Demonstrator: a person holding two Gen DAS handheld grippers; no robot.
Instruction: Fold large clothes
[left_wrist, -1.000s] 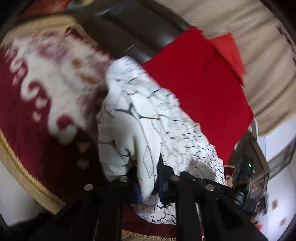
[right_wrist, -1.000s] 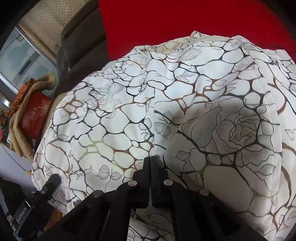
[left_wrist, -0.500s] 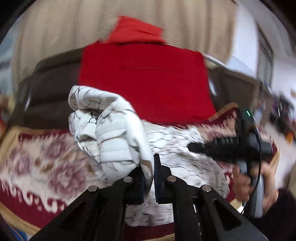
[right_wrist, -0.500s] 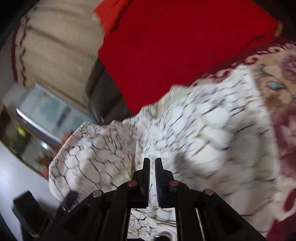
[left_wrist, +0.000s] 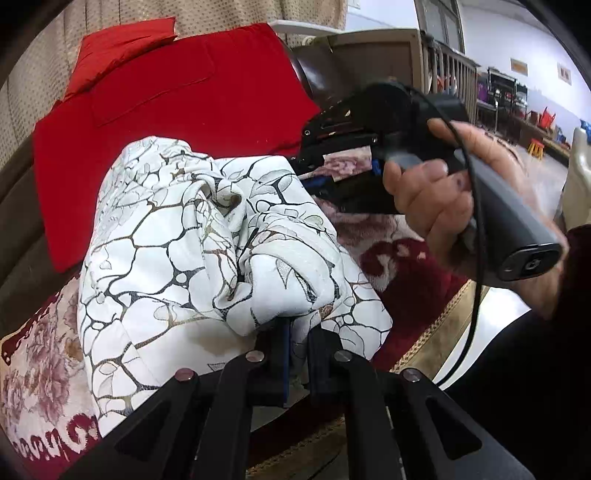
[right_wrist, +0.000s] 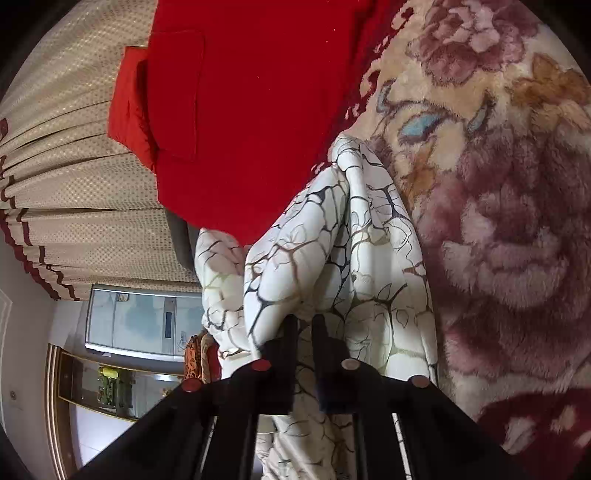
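A white garment (left_wrist: 166, 240) with a dark vein-and-leaf print lies bunched on a floral plush blanket (left_wrist: 406, 266). At the bottom of the left wrist view, my left gripper (left_wrist: 297, 328) is shut on a thick fold of it. A hand (left_wrist: 443, 192) holds my right gripper (left_wrist: 308, 173) at the garment's far right edge. In the right wrist view the right gripper (right_wrist: 306, 325) has its jaws opening, a narrow gap between them. A hanging fold of the garment (right_wrist: 332, 240) sits in that gap, and the pads do not press on it.
A red cloth (left_wrist: 184, 110) covers the dark sofa back behind the garment, also seen as the red cloth (right_wrist: 258, 110). Beige curtains (right_wrist: 74, 184) hang behind. The blanket (right_wrist: 498, 221) spreads to the right. A wooden railed frame (left_wrist: 388, 48) stands at the back right.
Both grippers swung sideways and rolled. The left carried its fold over onto the bunched garment. The right gripper's jaws went from shut to slightly apart and came close to the left gripper.
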